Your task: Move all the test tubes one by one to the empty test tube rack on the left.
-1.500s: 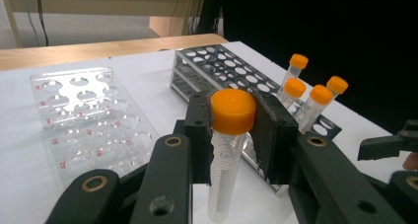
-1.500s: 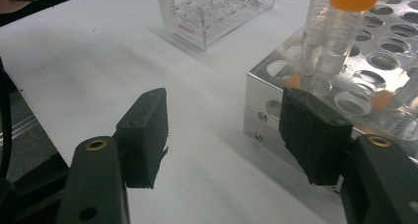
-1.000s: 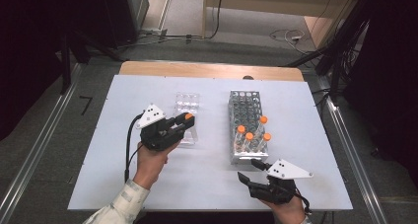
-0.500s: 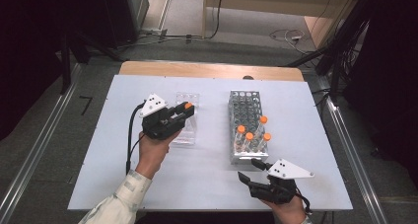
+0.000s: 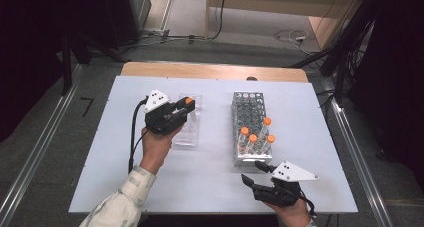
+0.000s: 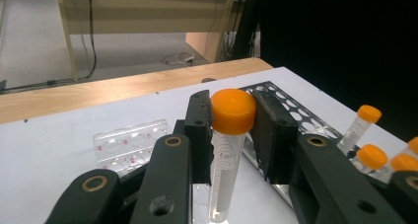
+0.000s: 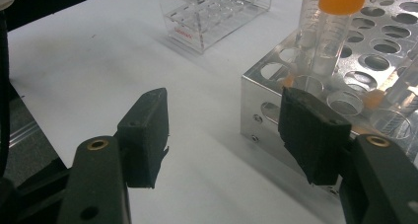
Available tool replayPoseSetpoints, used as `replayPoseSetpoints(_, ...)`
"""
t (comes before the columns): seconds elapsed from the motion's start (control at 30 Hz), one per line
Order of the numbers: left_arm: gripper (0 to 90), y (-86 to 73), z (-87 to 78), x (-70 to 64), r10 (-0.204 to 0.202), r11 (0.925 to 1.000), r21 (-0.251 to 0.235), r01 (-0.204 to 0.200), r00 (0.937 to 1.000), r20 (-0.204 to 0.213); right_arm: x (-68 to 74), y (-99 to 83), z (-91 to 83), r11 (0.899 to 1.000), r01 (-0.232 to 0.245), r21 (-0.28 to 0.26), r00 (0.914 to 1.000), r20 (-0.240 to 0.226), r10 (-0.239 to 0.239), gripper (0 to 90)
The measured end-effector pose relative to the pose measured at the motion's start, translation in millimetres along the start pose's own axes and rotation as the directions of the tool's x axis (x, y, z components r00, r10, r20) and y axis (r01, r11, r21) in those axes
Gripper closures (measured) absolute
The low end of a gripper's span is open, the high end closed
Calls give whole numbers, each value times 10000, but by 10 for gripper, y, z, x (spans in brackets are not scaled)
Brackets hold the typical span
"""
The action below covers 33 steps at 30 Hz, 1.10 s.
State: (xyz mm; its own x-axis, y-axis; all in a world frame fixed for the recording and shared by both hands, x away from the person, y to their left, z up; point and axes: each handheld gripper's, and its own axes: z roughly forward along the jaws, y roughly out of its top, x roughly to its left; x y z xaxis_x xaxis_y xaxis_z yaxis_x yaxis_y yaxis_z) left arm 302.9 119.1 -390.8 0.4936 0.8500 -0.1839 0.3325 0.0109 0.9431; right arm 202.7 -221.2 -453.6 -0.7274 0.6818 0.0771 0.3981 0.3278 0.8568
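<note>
My left gripper (image 5: 186, 106) is shut on a clear tube with an orange cap (image 5: 189, 100), held over the clear plastic rack (image 5: 186, 132). In the left gripper view the tube (image 6: 223, 160) stands upright between the jaws of the left gripper (image 6: 231, 130), which pinch it just under the cap. A metal rack (image 5: 248, 104) at centre right holds several orange-capped tubes (image 5: 253, 138) near its front end. My right gripper (image 5: 252, 171) rests open just in front of that rack. In the right gripper view the right gripper (image 7: 224, 130) has bare table between its fingers, and the metal rack's corner (image 7: 266, 110) is by the right jaw.
The clear rack (image 7: 217, 12) lies beyond the open jaws in the right gripper view, and a capped tube (image 7: 331, 34) stands in the metal rack. A wooden strip (image 5: 215, 71) runs along the table's far edge. Dark equipment and cables stand beyond the table.
The left gripper has carried the orange-capped tube farther from the person, over the clear rack. The right gripper has stayed put.
</note>
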Motion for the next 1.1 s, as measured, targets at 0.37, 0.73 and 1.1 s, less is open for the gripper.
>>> replayPoseSetpoints(0.37, 703, -32, 90, 3, 252, 9996, 104, -248, 9990, -364, -5, -2, 0, 10000, -9, -5, 10000, -19, 9, 345)
replayPoseSetpoints(0.73, 702, -143, 173, -4, 444, 9982, 434, -422, 9978, -497, -5, -4, 4, 10000, 17, 5, 10000, -38, -17, 345)
replayPoseSetpoints(1.1, 701, -282, 247, -30, 762, 9946, 752, -718, 9955, -569, -6, -6, 12, 10000, 8, 41, 10000, -69, -7, 345)
